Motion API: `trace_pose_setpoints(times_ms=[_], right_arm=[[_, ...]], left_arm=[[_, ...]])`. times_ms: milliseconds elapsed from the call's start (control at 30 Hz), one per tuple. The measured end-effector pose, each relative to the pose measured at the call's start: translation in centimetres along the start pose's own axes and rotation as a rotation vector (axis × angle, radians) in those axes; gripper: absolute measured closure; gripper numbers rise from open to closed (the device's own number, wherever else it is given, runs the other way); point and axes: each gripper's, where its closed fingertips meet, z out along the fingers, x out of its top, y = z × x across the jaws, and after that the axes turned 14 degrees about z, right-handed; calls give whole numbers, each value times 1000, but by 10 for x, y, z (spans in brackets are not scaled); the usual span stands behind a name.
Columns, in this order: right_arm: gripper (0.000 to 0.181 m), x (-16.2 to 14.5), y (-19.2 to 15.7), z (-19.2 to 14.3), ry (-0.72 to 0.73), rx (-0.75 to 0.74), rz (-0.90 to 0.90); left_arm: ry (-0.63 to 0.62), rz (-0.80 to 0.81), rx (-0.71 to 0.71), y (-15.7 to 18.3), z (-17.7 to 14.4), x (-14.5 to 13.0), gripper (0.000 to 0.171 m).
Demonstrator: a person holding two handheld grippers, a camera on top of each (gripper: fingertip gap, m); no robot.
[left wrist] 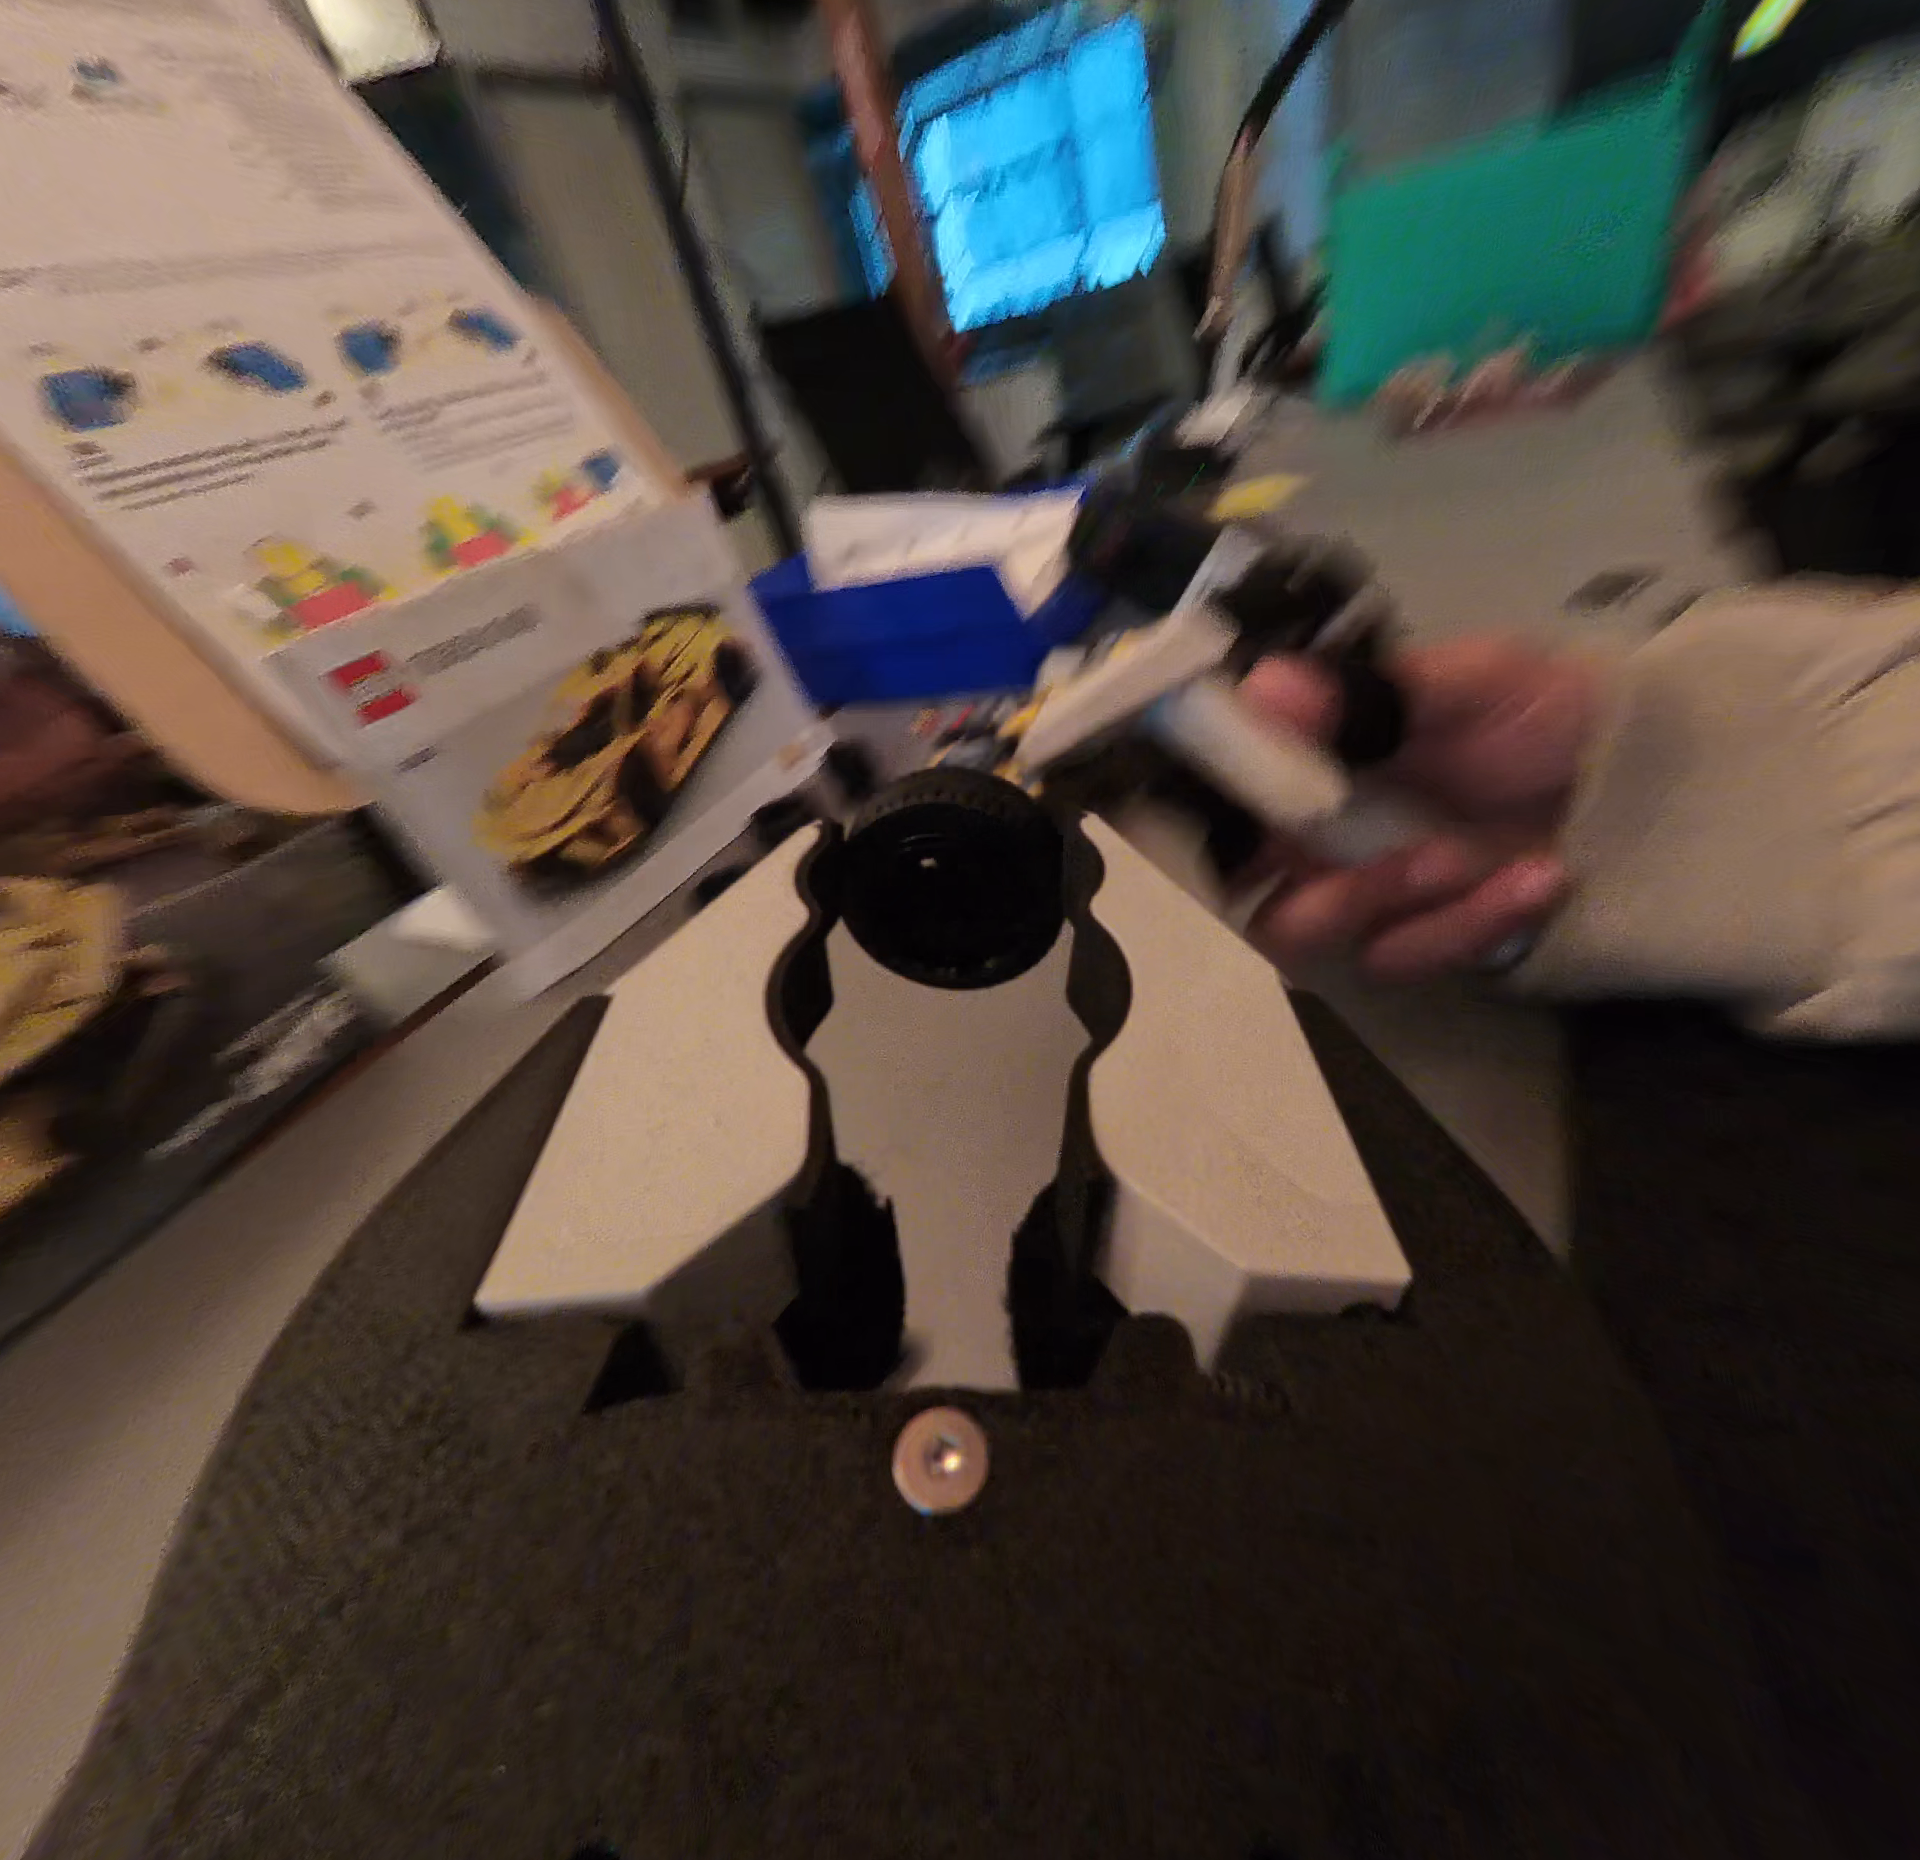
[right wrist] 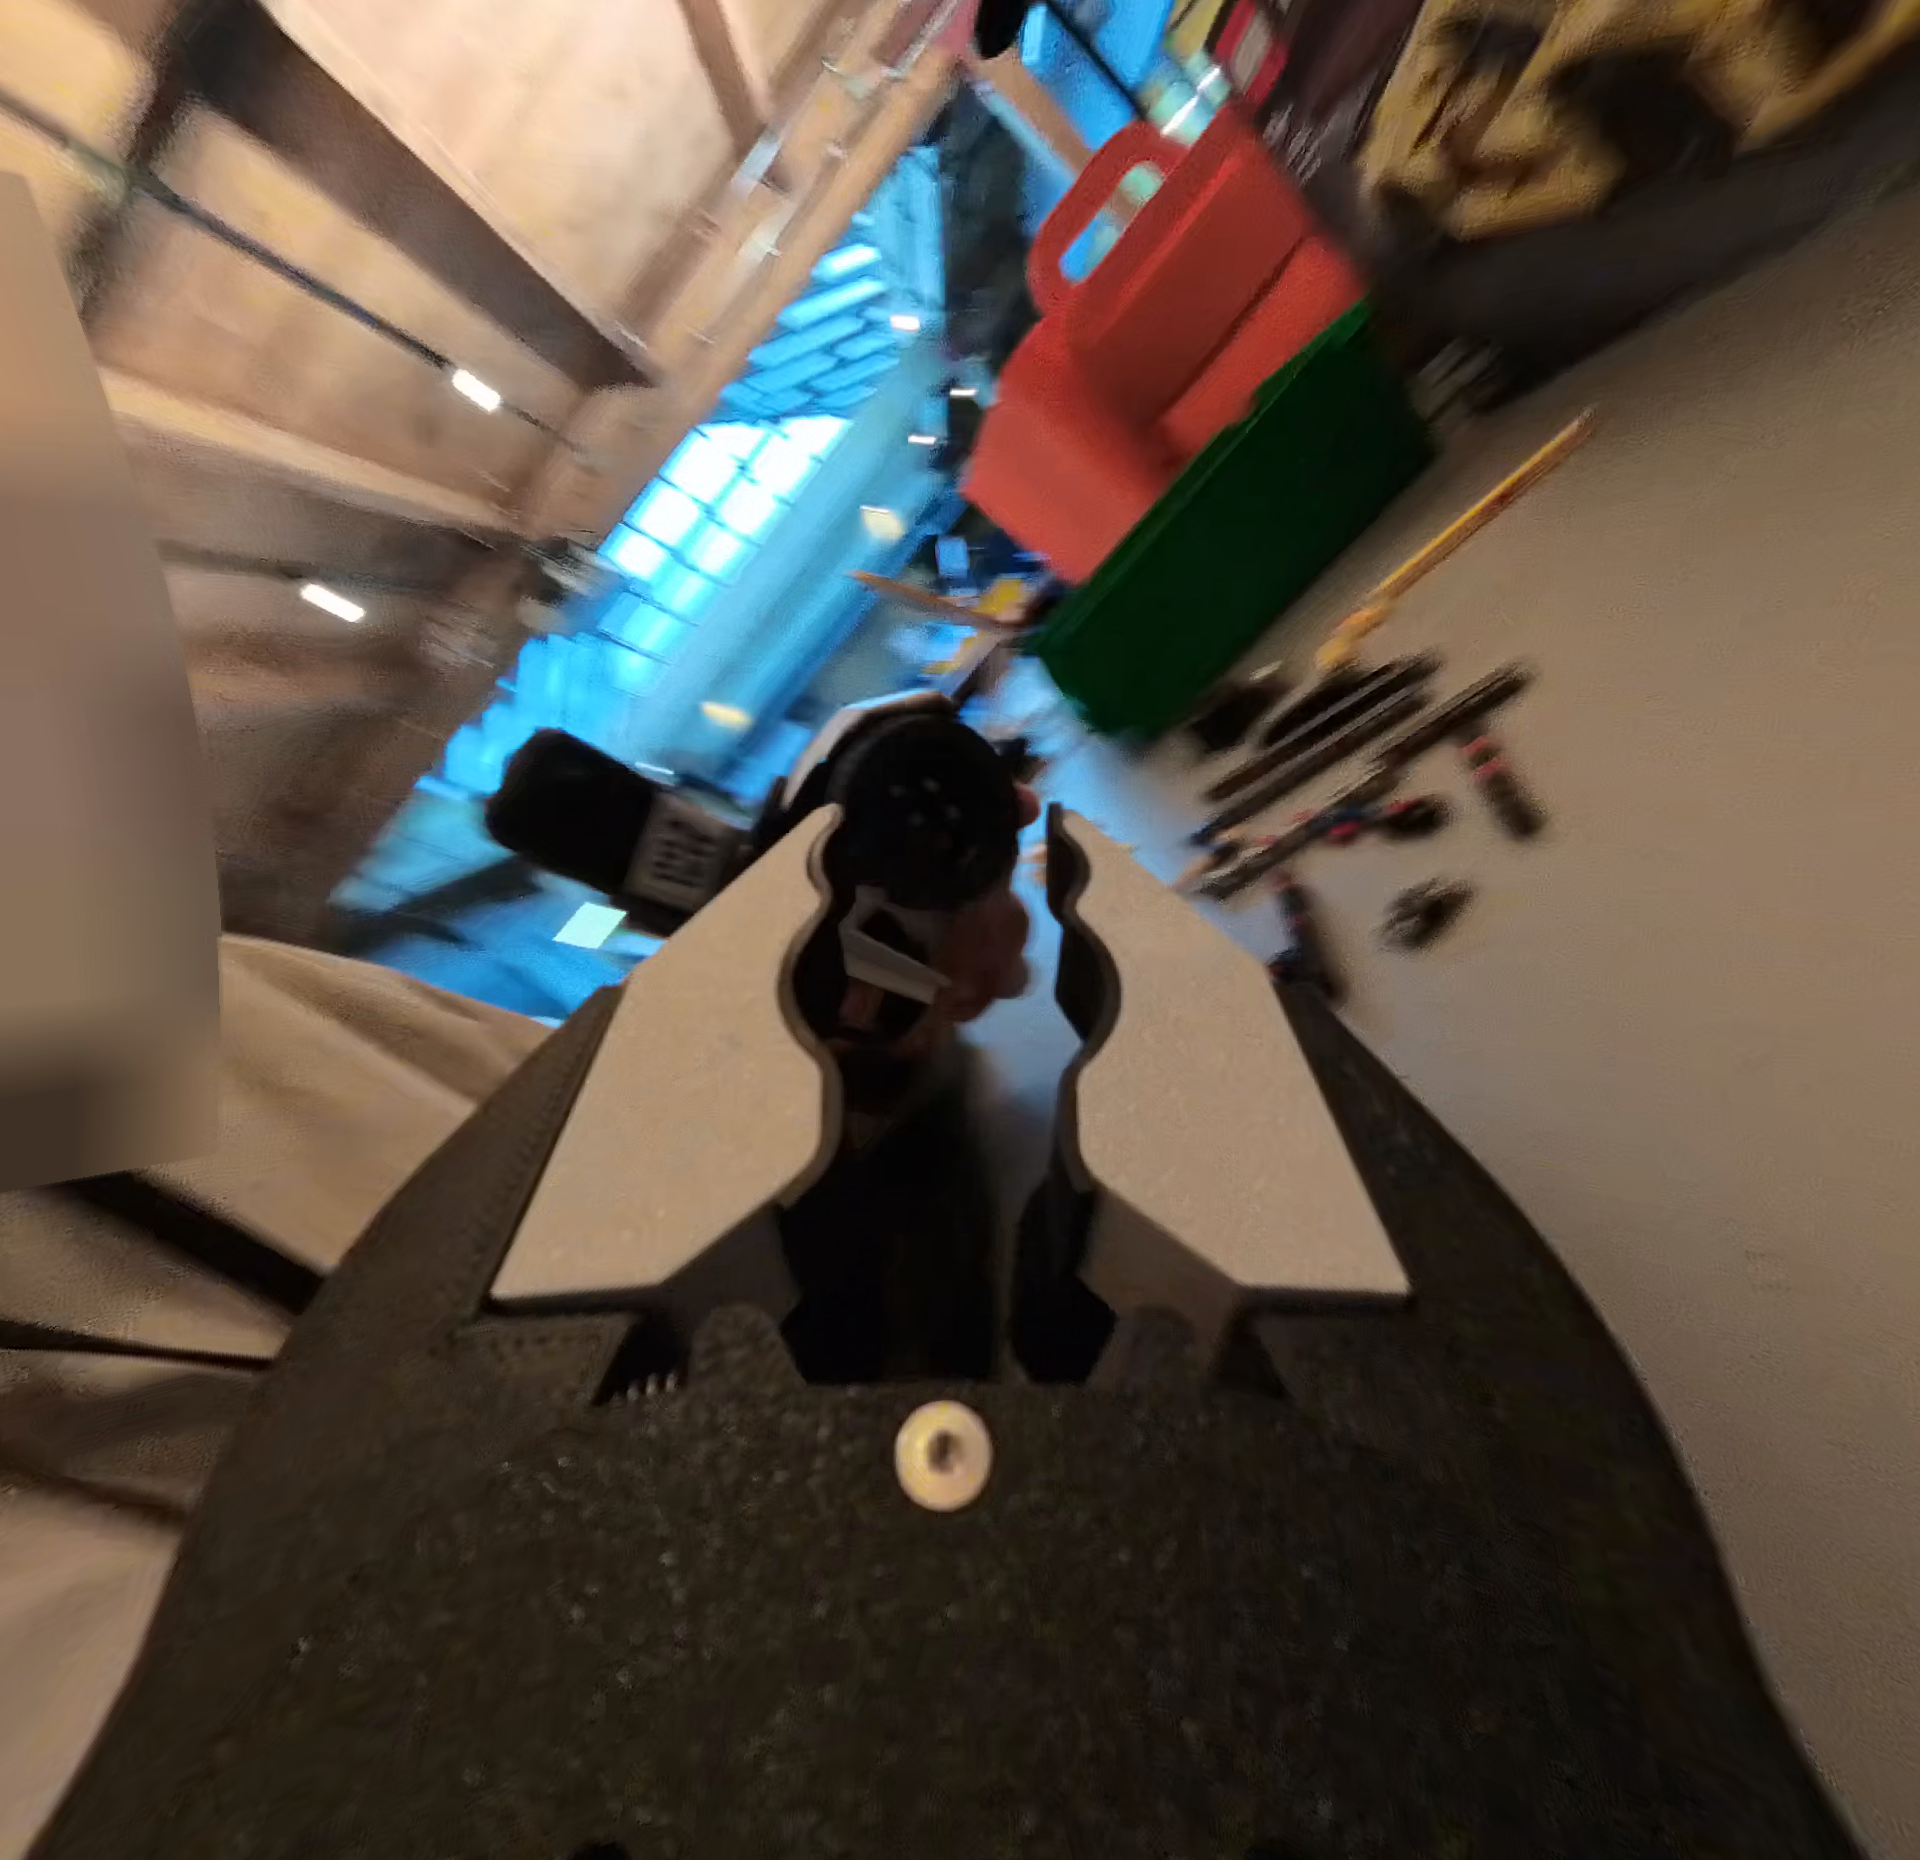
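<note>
Left gripper [left wrist: 948, 891]: clamped on a black toy tyre [left wrist: 951, 880], lifted off the grey table [left wrist: 156, 1322].
Right gripper [right wrist: 940, 844]: fingers parted, empty, near the tyre.
Far right: loose black pieces [right wrist: 1361, 761] unassembled.

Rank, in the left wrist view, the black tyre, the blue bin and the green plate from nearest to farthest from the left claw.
1. Black tyre, clamped at the left claw's tips.
2. Blue bin, behind the tyre, centre.
3. Green plate, upper right, farthest back.

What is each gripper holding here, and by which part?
The left gripper pinches a black tyre by its tread, at the jaw tips. The right gripper stands open, holding nothing.
</note>
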Motion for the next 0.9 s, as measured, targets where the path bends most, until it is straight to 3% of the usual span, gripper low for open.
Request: trace_pose_setpoints(times_ms=[33, 133, 300, 567, 900], right_arm=[[146, -2, -2, 2, -11, -54, -145], [145, -24, 3, 16, -106, -139, -328], [164, -35, 0, 17, -180, -67, -207], [166, -45, -2, 14, -258, -26, -59], [167, -55, -30, 10, -340, 203, 88]], left_arm=[[-61, 47, 21, -1, 1, -12, 129], [-73, 100, -7, 10, 3, -16, 129], [-30, 153, -45, 22, 4, -10, 129], [-16, 20, -81, 30, 6, -7, 132], [99, -181, -196, 39, -3, 20, 132]])
